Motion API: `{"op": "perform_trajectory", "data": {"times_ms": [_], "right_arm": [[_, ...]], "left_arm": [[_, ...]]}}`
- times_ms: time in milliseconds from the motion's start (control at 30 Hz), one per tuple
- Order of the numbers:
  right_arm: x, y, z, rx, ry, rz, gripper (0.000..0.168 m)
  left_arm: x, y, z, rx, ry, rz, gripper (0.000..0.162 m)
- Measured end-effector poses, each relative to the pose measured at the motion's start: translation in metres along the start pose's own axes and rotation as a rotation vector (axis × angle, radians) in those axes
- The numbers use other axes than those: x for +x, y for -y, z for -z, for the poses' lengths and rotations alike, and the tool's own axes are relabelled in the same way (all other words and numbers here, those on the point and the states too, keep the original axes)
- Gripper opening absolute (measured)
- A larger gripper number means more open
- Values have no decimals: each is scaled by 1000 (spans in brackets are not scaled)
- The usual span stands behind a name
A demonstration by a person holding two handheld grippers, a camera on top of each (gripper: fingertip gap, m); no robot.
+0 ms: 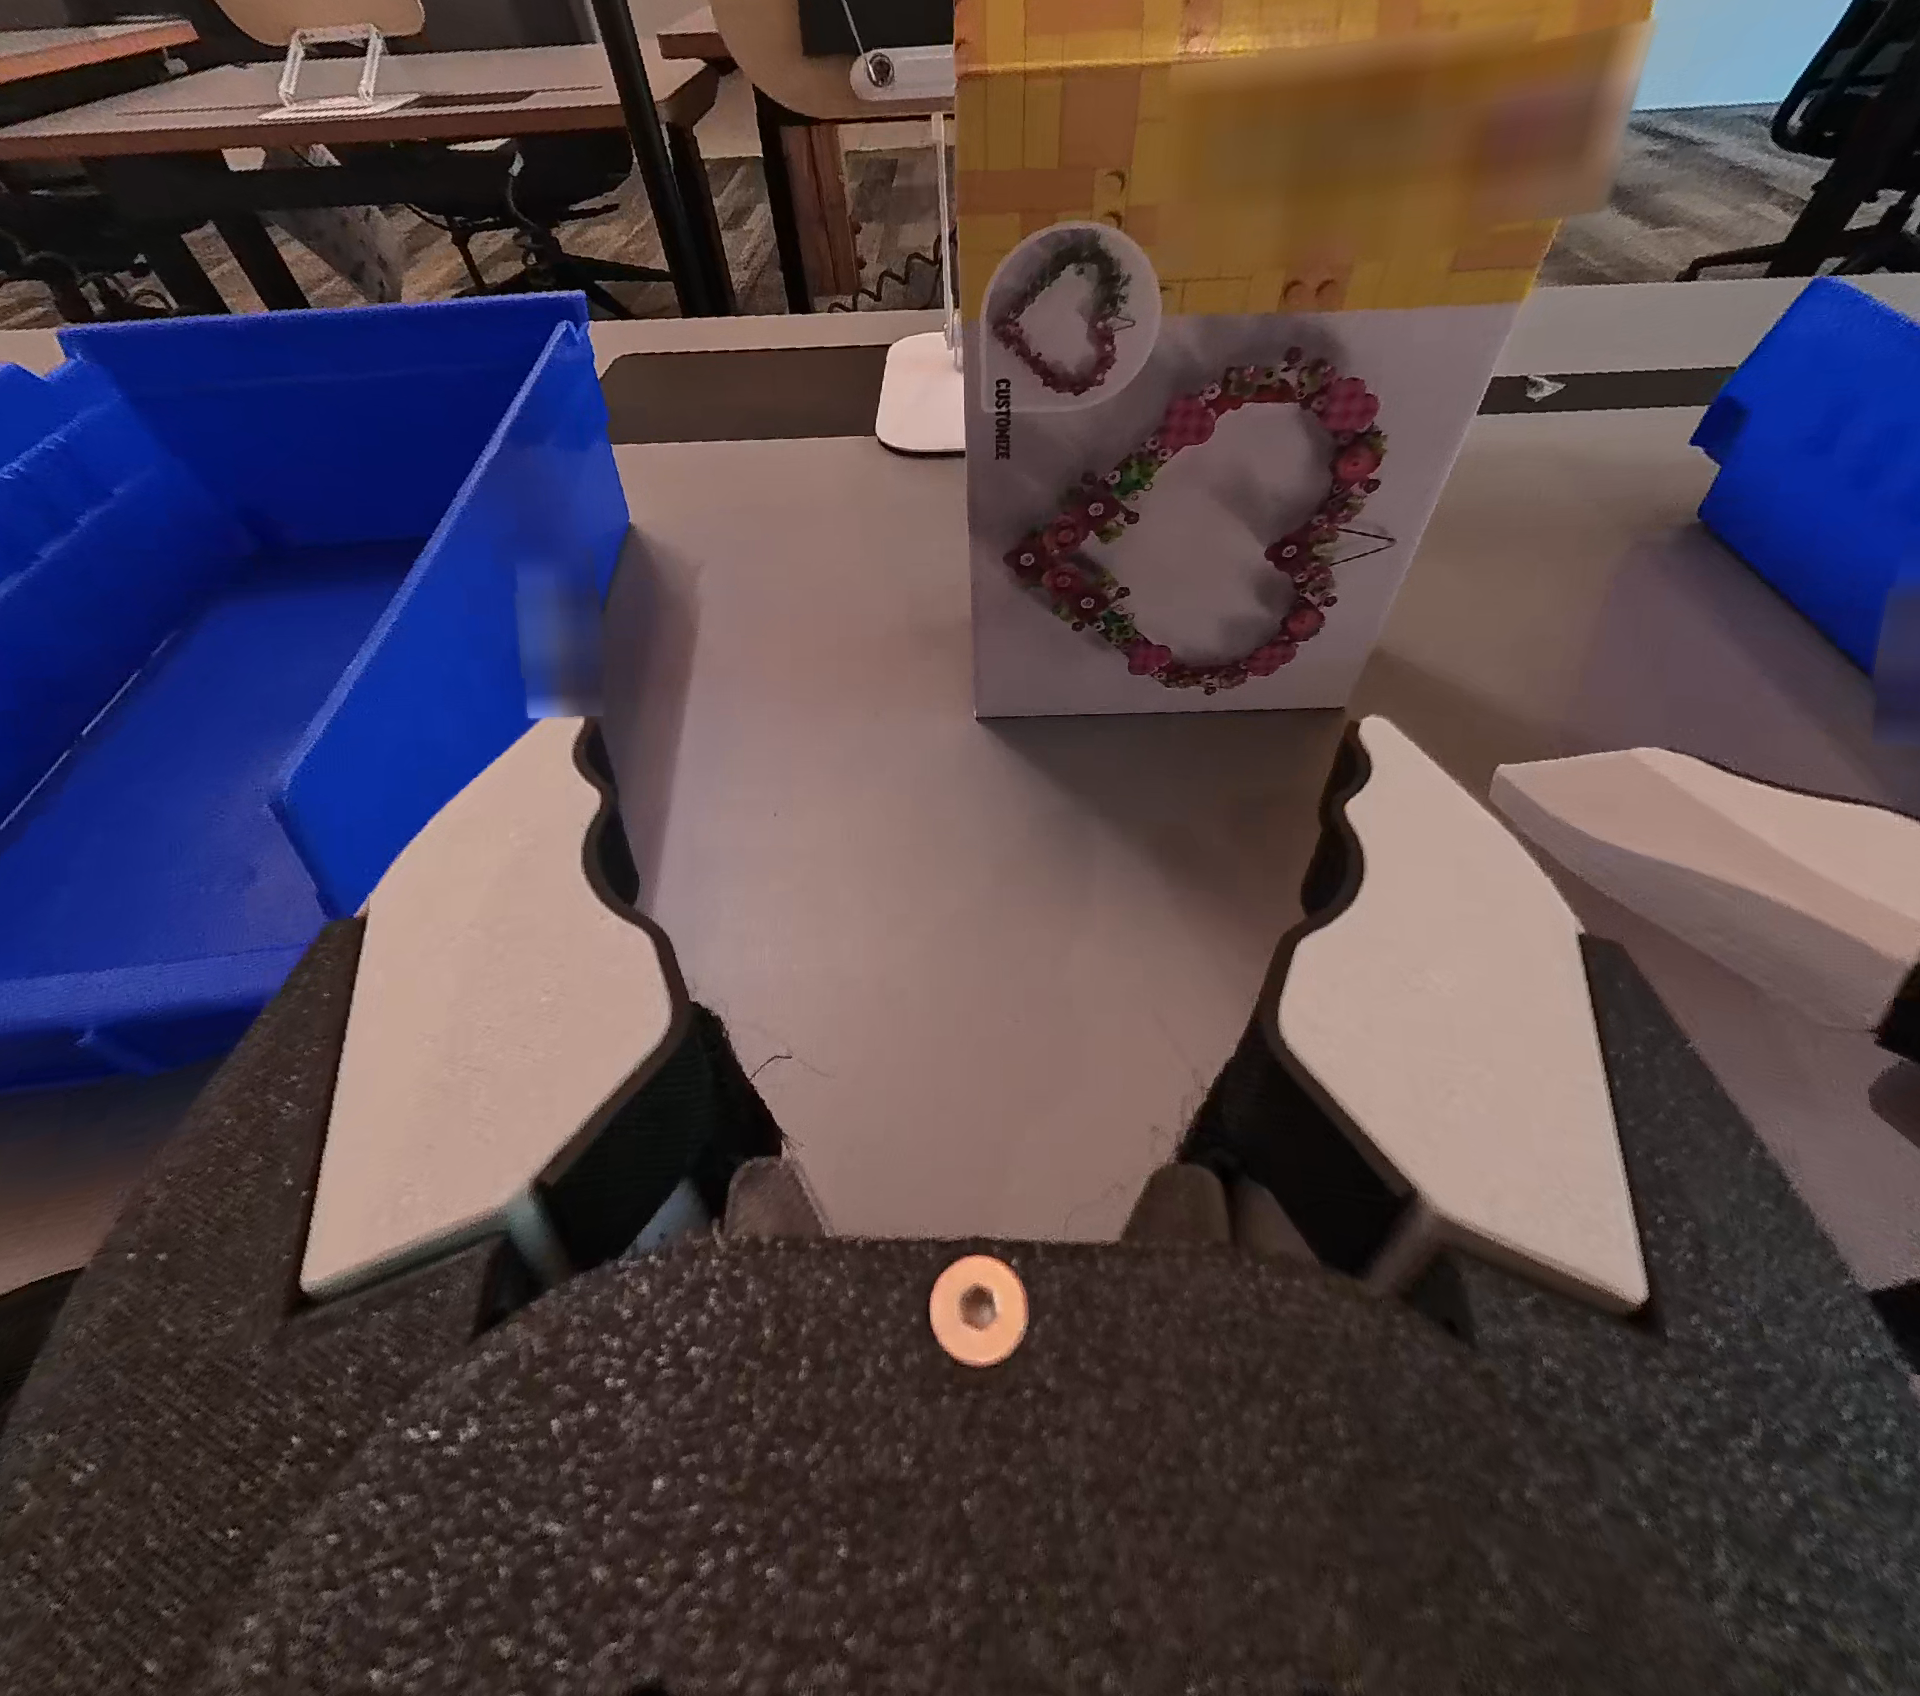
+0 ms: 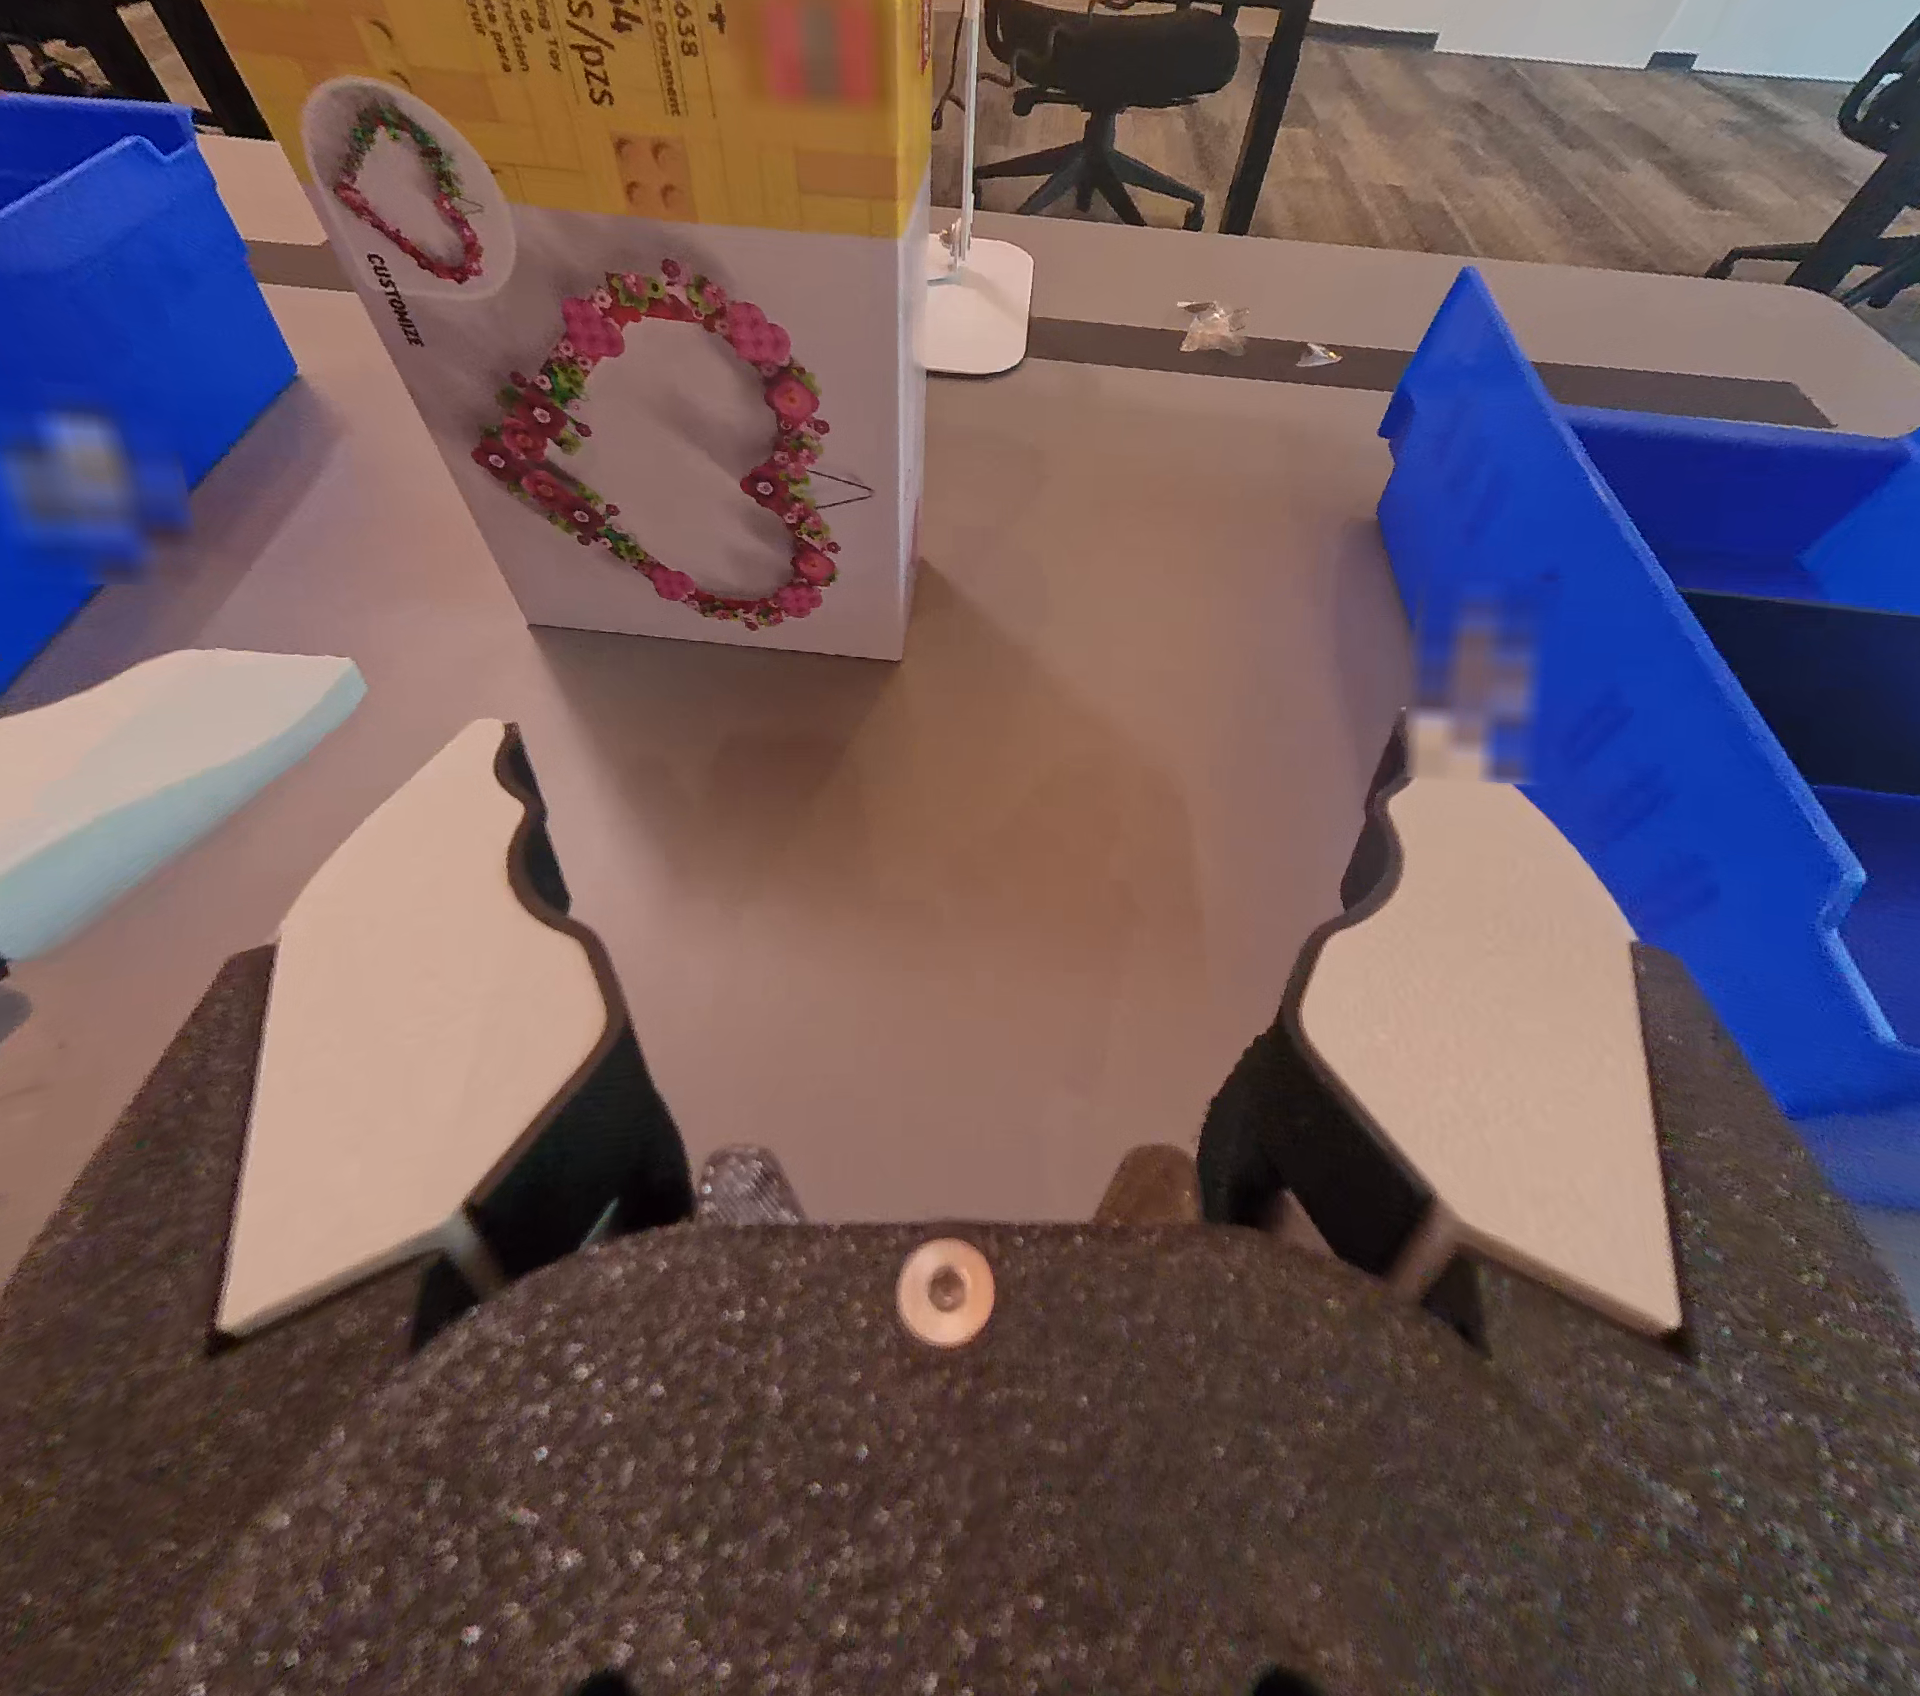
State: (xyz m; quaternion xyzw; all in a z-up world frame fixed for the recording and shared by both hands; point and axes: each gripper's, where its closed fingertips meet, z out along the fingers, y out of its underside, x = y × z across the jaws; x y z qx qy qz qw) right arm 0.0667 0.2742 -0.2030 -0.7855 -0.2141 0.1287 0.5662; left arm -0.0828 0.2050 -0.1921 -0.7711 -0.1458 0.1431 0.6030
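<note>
Grey tabletop (image 1: 935, 919) fills the middle of both wrist views, with a tall cardboard toy box (image 1: 1216, 399) standing upright on it; the box is yellow on its upper part and white below, printed with a heart-shaped wreath of pink and red flowers. Left gripper (image 1: 971, 815) hovers low over the table just short of the box, jaws spread wide with only bare table between its pale fingers (image 1: 488, 1002). Right gripper (image 2: 951, 815) sits beside it, also wide apart and holding nothing, with the box ahead and to its left. One blue plastic bin (image 1: 312, 607) stands on the table close to the left gripper's outer side, and a second blue bin (image 2: 1621, 659) stands close against the right gripper's outer side. Behind the box, a white stand base (image 2: 977, 316) rests on the table, and a few small clear scraps (image 2: 1210, 327) lie near the far edge. Desks and office chairs (image 2: 1101, 67) show beyond
</note>
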Motion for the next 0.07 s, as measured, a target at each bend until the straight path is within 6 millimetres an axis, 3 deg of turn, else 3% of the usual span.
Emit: {"op": "perform_trajectory", "data": {"times_ms": [67], "right_arm": [[-1,-1,0,1,0,5,145]], "left_arm": [[-1,-1,-1,-4,-1,-1,127]]}}
